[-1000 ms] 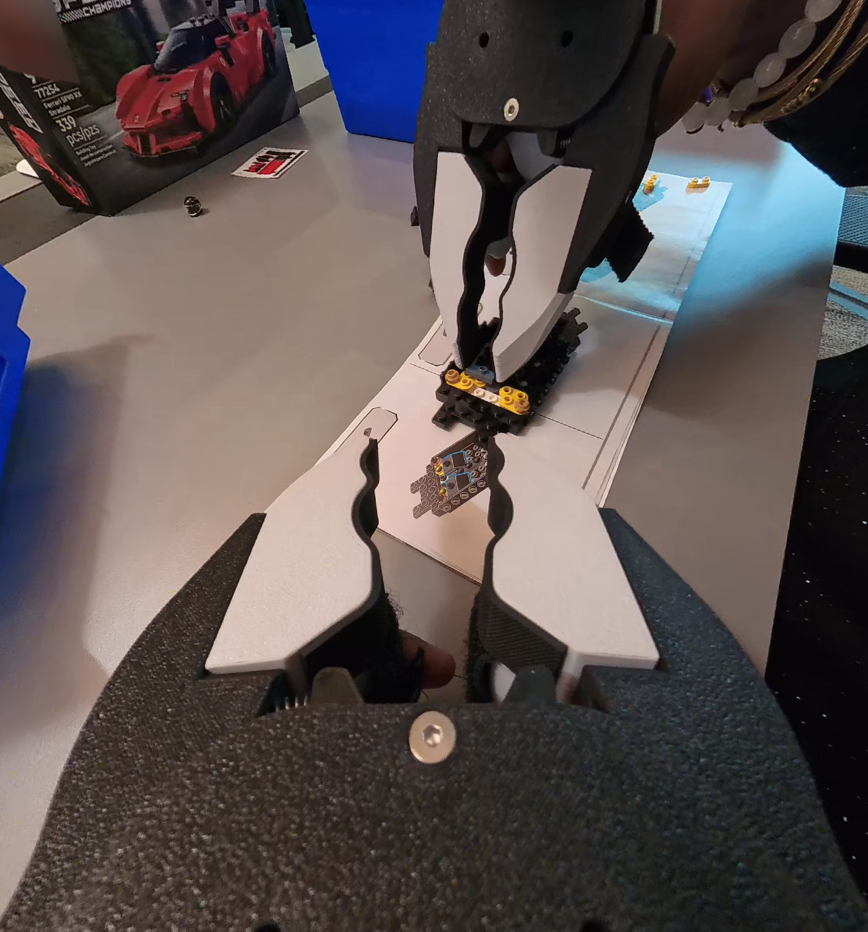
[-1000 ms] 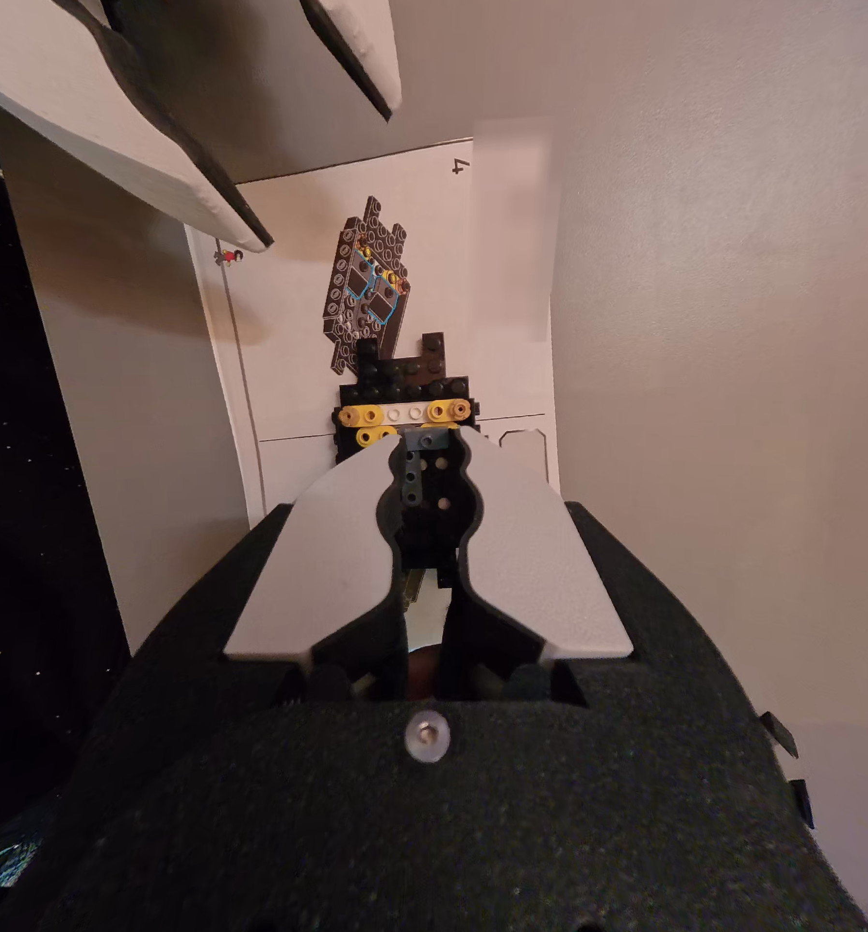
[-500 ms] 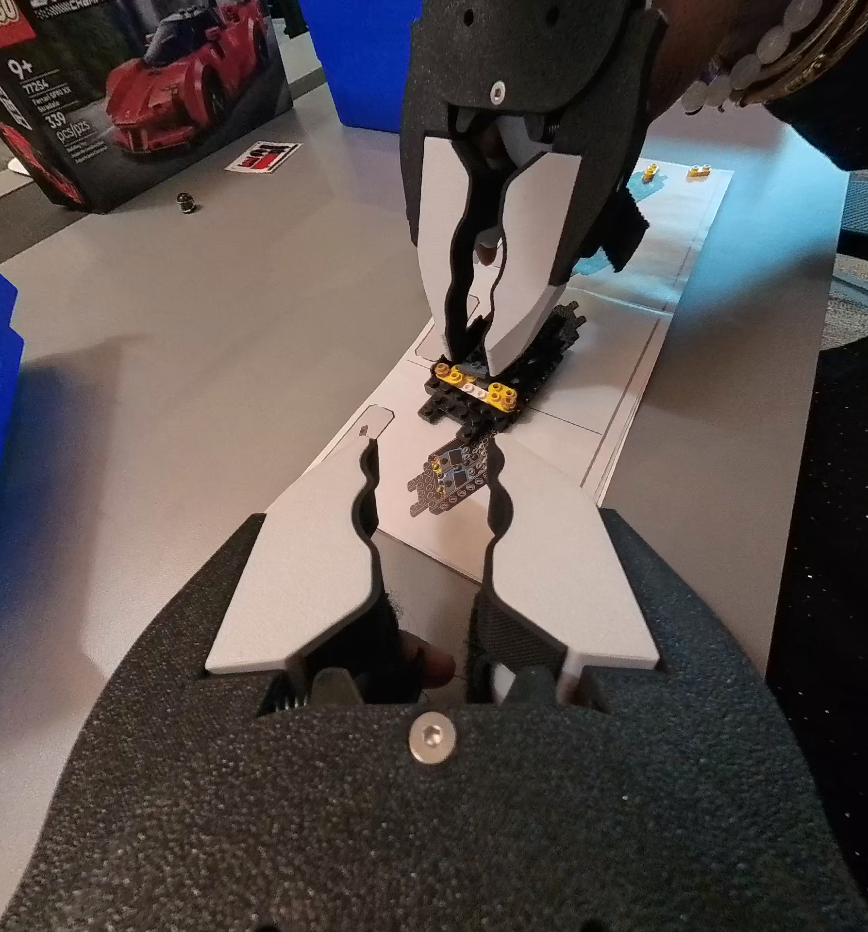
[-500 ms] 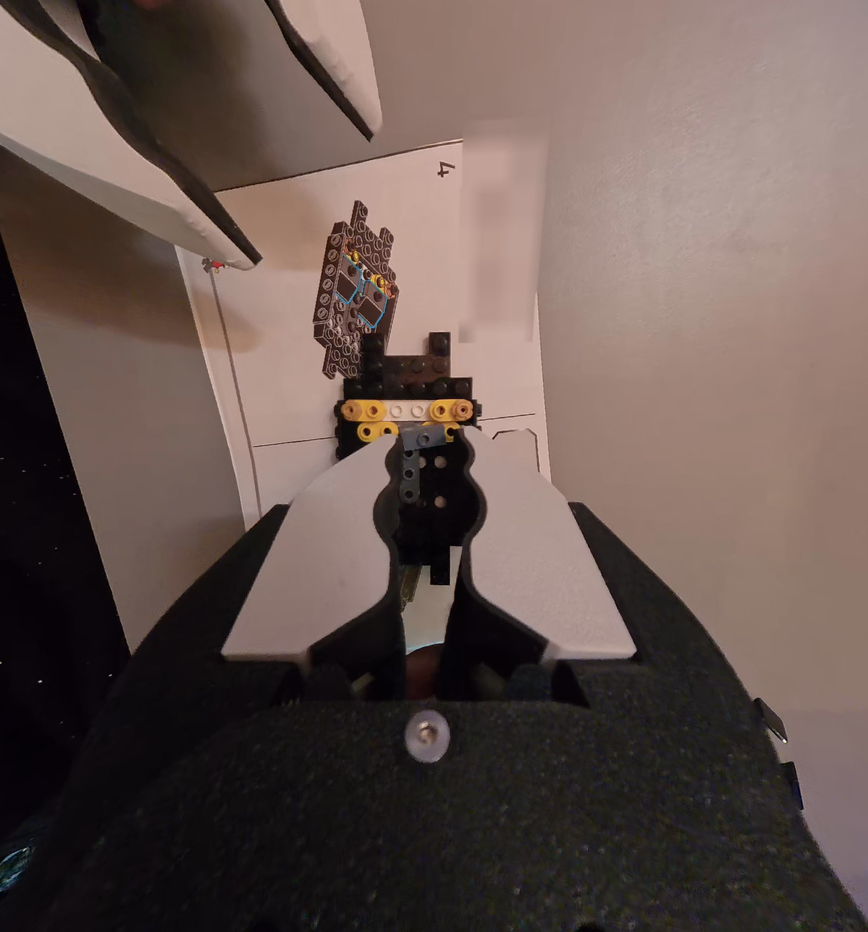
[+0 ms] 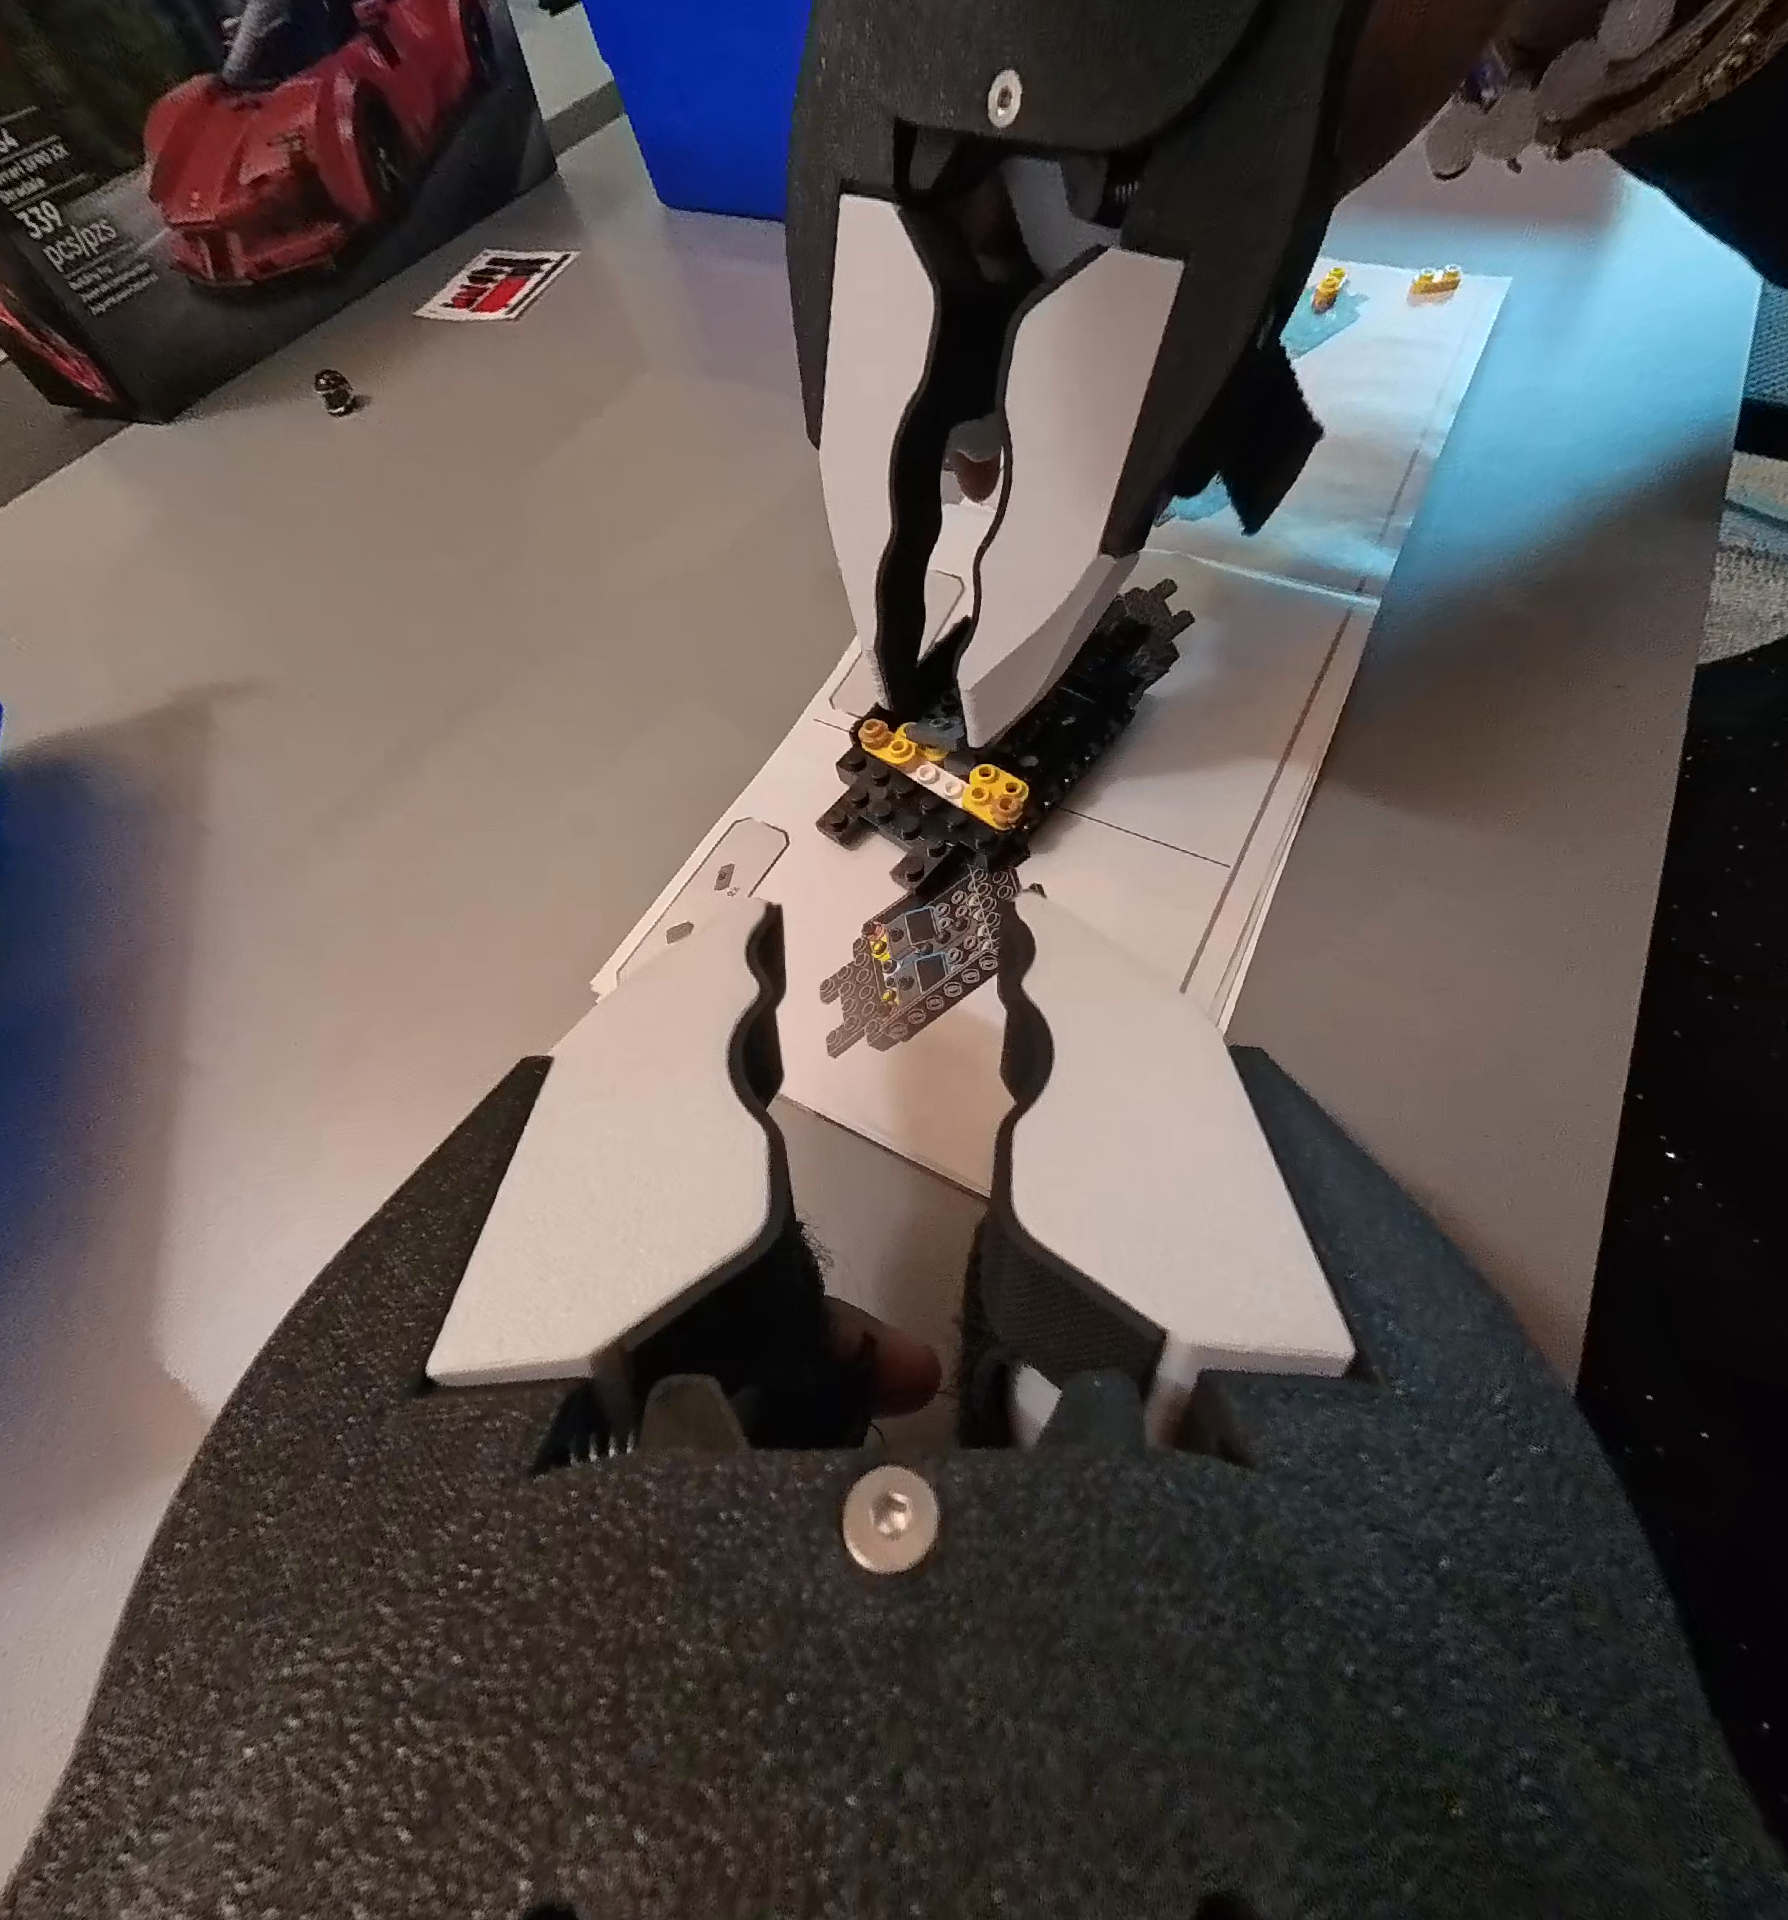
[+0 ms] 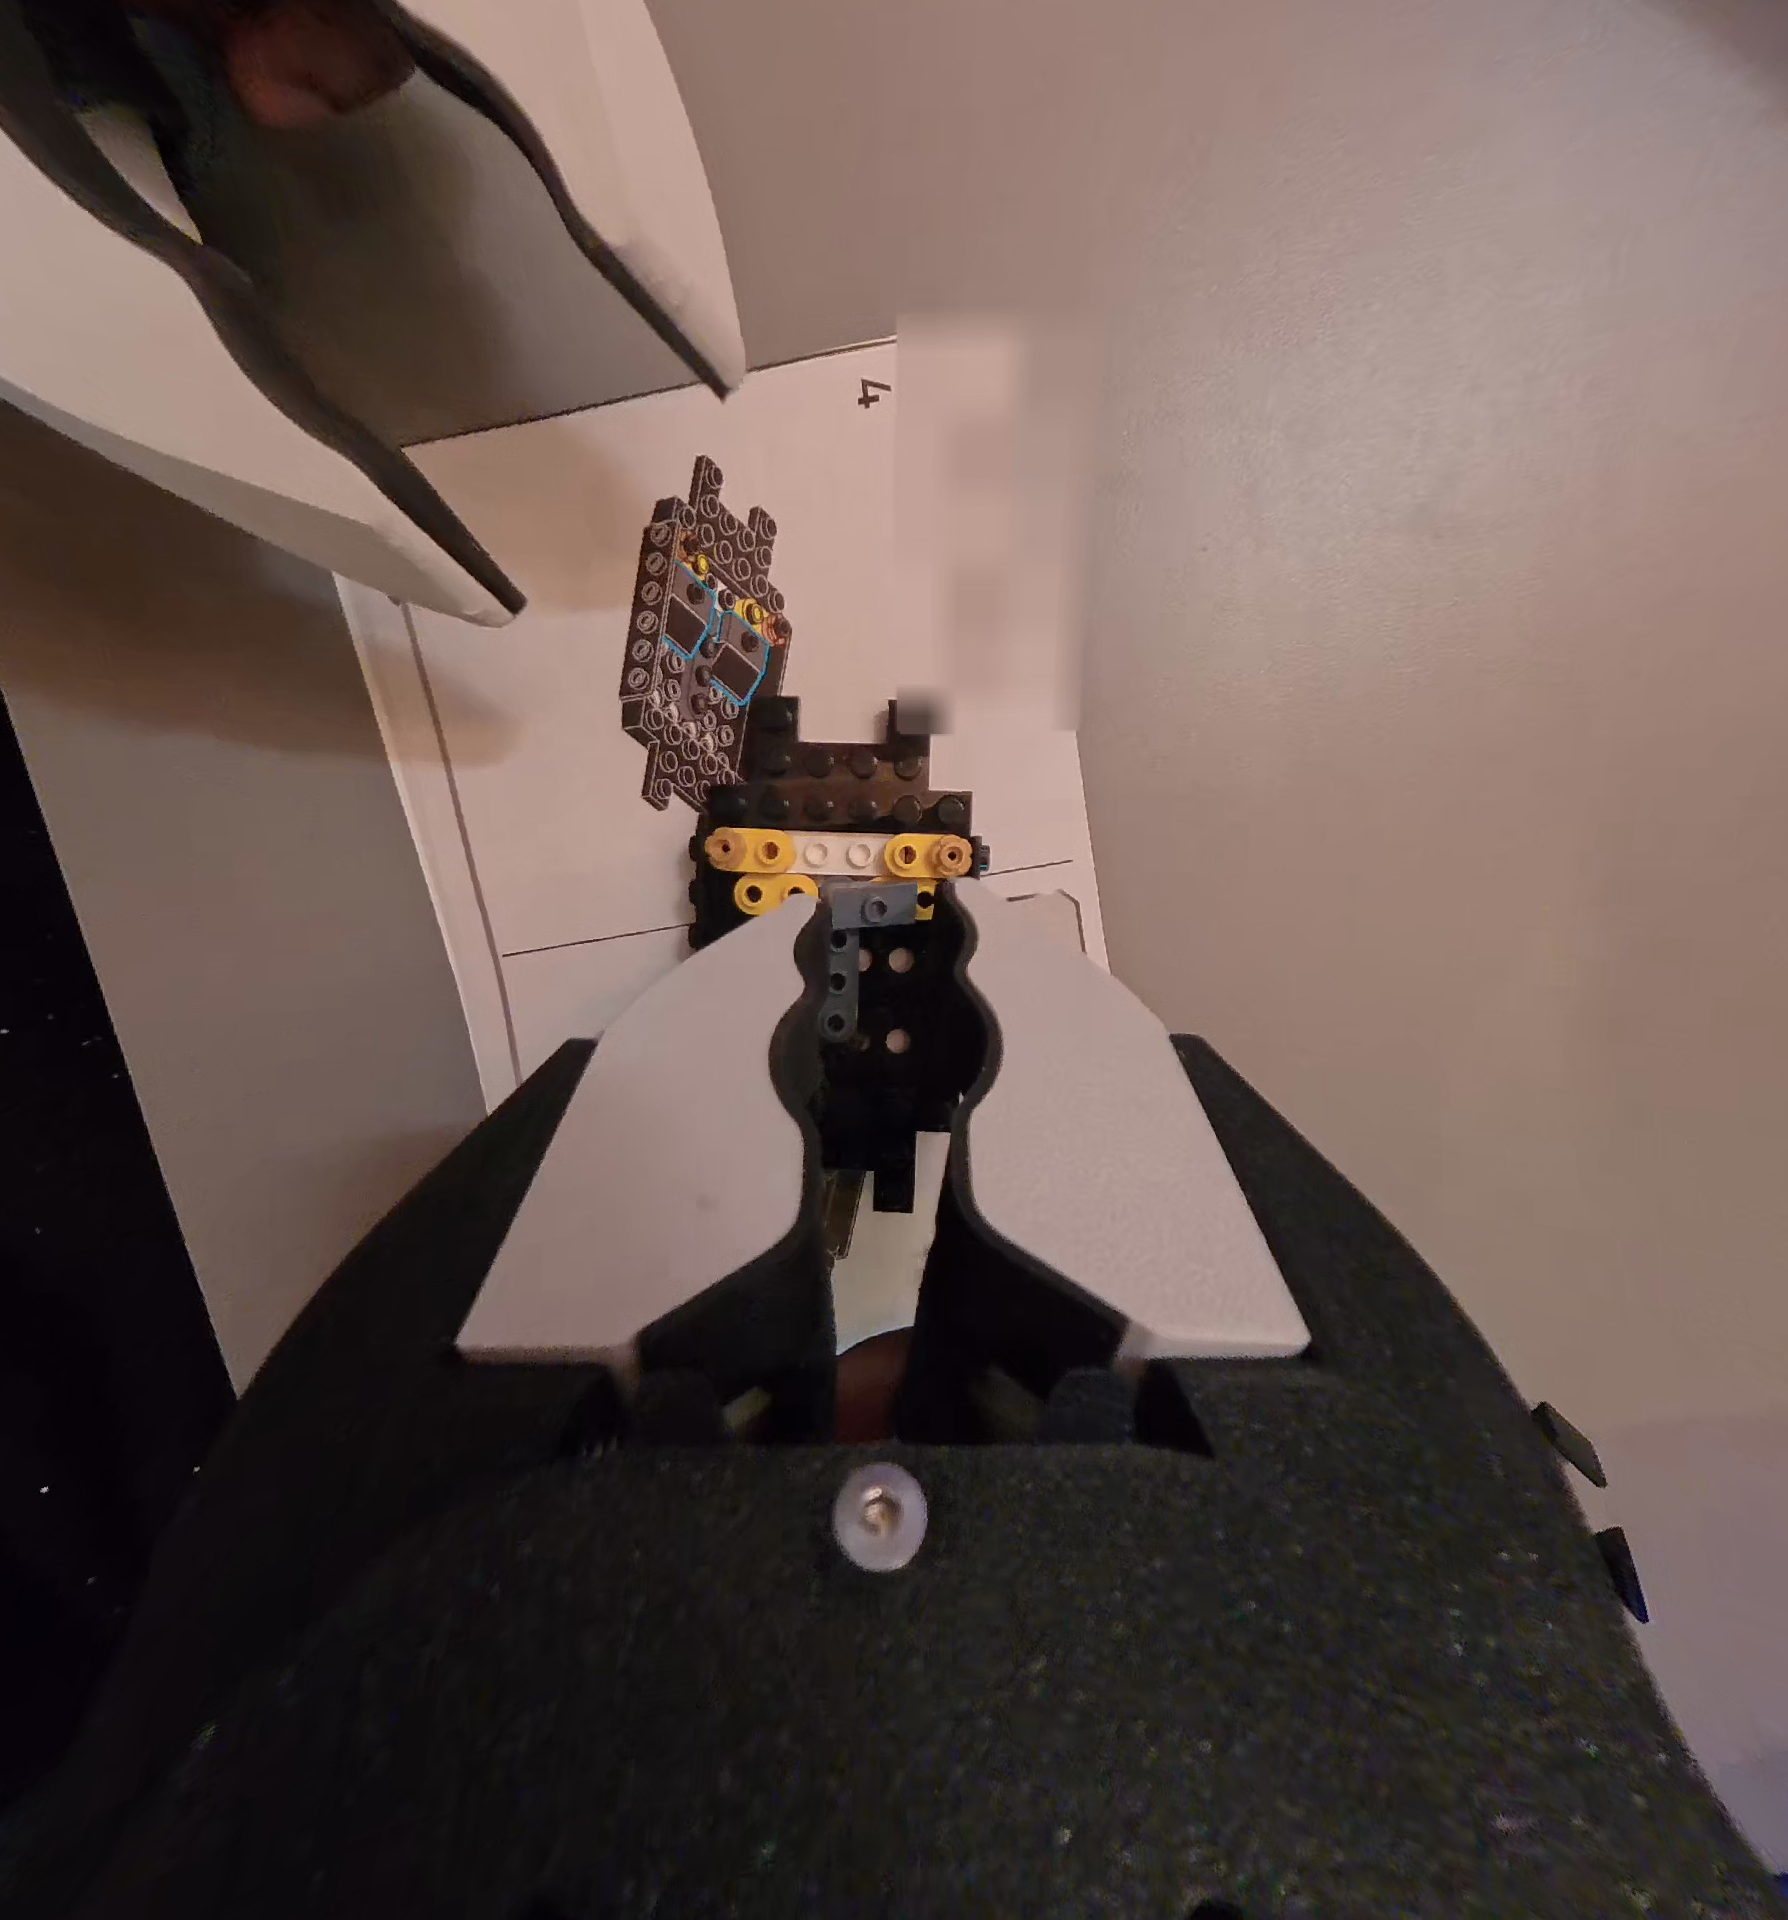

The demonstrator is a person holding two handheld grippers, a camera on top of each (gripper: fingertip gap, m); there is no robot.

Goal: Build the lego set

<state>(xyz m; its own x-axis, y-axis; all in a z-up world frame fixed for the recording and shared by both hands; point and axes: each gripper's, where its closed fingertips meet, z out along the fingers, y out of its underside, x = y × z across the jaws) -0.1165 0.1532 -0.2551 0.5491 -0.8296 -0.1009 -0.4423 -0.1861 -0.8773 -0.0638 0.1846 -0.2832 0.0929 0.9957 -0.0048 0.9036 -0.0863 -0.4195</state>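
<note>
A small grey piece (image 6: 874, 909) is pinched between the nearly closed jaws of the right gripper (image 5: 931, 686) and pressed down onto the black lego build (image 5: 983, 774), right by its yellow and white studs. The build is parked on the instruction booklet (image 5: 1274, 665) on the grey table (image 5: 370, 665). The left gripper (image 5: 890, 935) is held just short of it, jaws parted and empty.

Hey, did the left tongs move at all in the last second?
Yes. In the right wrist view the left tongs have advanced toward the black lego assembly; their tips now reach farther over the instruction booklet, nearer its printed diagram.
</note>
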